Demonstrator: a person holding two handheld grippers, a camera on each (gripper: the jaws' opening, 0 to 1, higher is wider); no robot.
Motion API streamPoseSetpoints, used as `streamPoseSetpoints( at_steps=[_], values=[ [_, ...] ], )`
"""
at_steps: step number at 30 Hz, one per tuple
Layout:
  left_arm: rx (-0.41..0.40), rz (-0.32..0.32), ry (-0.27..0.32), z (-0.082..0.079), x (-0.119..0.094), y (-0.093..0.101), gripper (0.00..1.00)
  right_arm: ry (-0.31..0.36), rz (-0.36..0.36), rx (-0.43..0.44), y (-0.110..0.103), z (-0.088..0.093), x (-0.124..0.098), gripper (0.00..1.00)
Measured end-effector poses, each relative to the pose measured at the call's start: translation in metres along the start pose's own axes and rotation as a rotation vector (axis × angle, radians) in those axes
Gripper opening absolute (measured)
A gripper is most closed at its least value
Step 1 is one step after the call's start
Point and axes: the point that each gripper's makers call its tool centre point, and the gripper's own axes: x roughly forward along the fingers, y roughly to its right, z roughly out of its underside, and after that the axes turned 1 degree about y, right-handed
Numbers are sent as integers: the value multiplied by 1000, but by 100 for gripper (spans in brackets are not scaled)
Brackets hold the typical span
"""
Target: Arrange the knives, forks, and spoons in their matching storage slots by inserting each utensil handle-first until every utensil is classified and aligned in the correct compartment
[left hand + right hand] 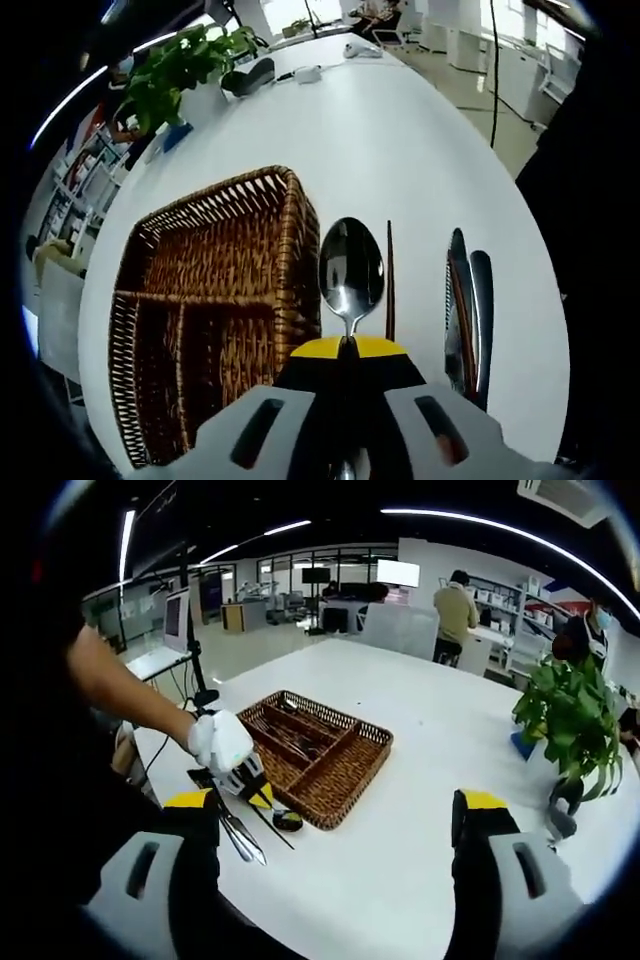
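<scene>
My left gripper (350, 350) is shut on the handle of a steel spoon (351, 268), whose bowl points away from me just right of the wicker basket (290, 250). A thin dark stick (389, 280) lies beside the spoon, and knives (466, 310) lie farther right on the white table. In the right gripper view the basket (345, 775) shows divided slots with several utensils (285, 735) inside. A gloved hand holds the left gripper (262, 798) at the basket's near corner, with loose utensils (240, 840) on the table beside it. My right gripper (335, 815) is open and holds nothing.
A potted plant (568, 710) stands on the table's far side, with a blue object (522, 745) at its foot. The plant (185, 65) also shows beyond the basket, next to a dark object (250, 78) and cables. People stand at desks in the background (455, 610).
</scene>
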Motion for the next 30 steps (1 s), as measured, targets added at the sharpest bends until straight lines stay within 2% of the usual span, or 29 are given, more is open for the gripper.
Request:
streamPoseSetpoints(
  at_steps=[2,4,5,11,13,18,23,26,28,30],
  values=[
    [12,21,3,0,1,3,6,0,-4,0,-1,0,0,100],
    [11,43,-31,9,0,11,11,-1,-5,-2,-1,0,0,100],
    [30,32,-18,7,0,9,11,0,-4,-3,-1,-1,0,100],
    [21,14,20,10,2,4,4,9,-1,-1,-1,-2,-2,99],
    [45,9,17,9,3,5,3,9,-2,0,-1,-1,-3,99],
    [47,3,13,6,3,4,3,14,4,2,1,-2,-7,99],
    [-4,45,4,7,5,2,3,20,4,-2,0,-5,-8,99],
    [22,46,3,6,5,3,2,29,10,-17,-1,-6,-9,99],
    [84,46,-11,5,6,5,0,31,7,-22,-2,-7,-10,99],
    [73,53,-16,6,5,6,0,34,11,-16,-1,-8,-11,99]
  ],
)
